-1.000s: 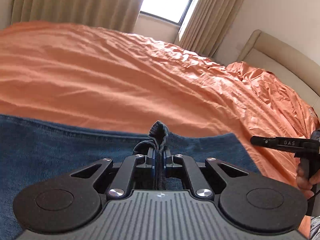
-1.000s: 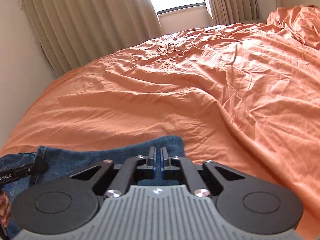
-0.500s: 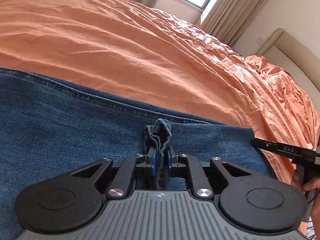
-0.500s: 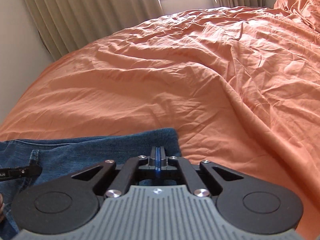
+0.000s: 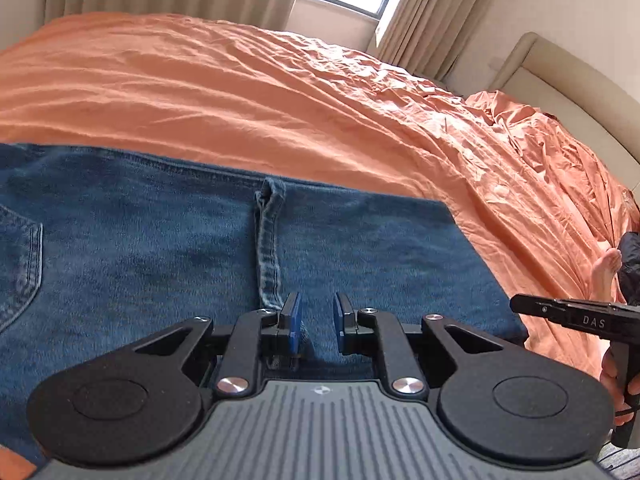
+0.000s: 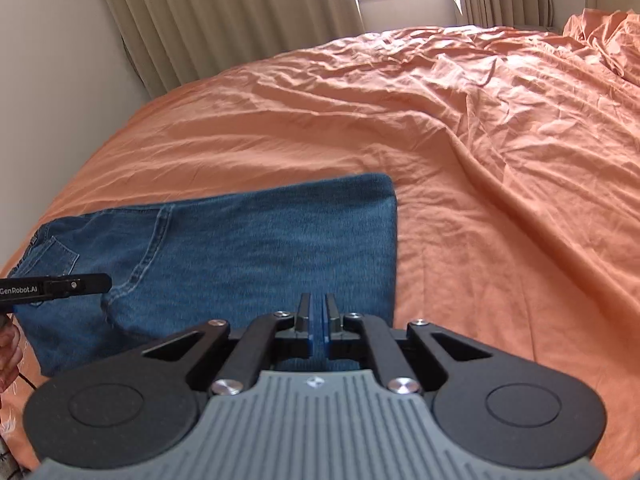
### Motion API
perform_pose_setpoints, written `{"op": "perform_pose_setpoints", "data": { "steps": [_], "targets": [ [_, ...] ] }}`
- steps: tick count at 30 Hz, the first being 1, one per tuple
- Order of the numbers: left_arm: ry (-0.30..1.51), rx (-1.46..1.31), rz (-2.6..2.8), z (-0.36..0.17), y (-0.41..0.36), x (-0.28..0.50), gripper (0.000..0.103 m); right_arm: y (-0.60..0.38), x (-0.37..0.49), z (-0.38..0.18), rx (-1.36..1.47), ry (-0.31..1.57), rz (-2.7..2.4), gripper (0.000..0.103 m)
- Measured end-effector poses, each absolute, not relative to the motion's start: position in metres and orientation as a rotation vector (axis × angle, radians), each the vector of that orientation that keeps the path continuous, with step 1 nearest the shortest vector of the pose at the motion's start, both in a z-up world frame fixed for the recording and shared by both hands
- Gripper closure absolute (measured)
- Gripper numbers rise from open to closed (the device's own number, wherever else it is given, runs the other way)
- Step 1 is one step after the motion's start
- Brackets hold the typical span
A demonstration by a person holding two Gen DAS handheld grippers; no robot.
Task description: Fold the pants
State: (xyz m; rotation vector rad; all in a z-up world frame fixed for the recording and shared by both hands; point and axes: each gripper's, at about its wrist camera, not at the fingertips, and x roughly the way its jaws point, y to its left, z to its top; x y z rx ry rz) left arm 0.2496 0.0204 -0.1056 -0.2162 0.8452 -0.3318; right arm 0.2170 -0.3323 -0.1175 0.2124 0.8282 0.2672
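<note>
**Folded jeans laid flat on the orange bed**

The orange sheet [image 6: 500, 168] is spread beneath the folded jeans [image 5: 168, 248], framed by beige curtains [image 6: 224, 20]. Both tools are angled downward over the denim. The left gripper [image 5: 316, 316] is parted, nothing clamped; the right gripper [image 6: 319, 322] is pressed closed, empty. "GenRobot.AI" and "DAS" are read on the tools' sides.

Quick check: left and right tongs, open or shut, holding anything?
Left tongs: open, holding nothing; the jeans lie flat below them.
Right tongs: shut, pads together, no cloth visible between them.
</note>
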Motion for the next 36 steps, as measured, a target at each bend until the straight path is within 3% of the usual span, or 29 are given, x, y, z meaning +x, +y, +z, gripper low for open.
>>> {"op": "perform_pose_setpoints", "data": {
  "steps": [4,6,14,16,20,23,28,36],
  "targets": [
    [0.883,-0.247,-0.277,-0.128,0.022,0.248,0.086,-0.326,0.213,-0.139,0.166,0.893,0.248,0.103],
    [0.9,-0.24,-0.233,-0.138,0.024,0.251,0.098,-0.327,0.219,-0.155,0.196,0.953,0.247,0.103],
    [0.894,-0.333,-0.193,-0.144,0.033,0.25,0.098,-0.328,0.218,-0.156,0.218,0.965,0.241,0.103],
    [0.88,-0.358,-0.188,-0.135,0.037,0.243,0.093,-0.329,0.213,-0.144,0.22,0.937,0.269,0.101],
    [0.789,-0.42,-0.199,-0.115,0.057,0.219,0.063,-0.322,0.203,-0.114,0.241,0.79,0.395,0.1],
    [0.718,-0.477,-0.144,-0.099,0.081,0.202,0.061,-0.302,0.201,-0.106,0.181,0.733,0.429,0.1],
    [0.55,-0.61,0.132,-0.084,0.138,0.164,0.05,-0.279,0.208,-0.103,0.189,0.707,0.457,0.1],
    [0.399,-0.91,0.422,-0.091,0.26,0.139,0.046,-0.239,0.23,-0.107,0.214,0.714,0.487,0.1]
  ]
}}
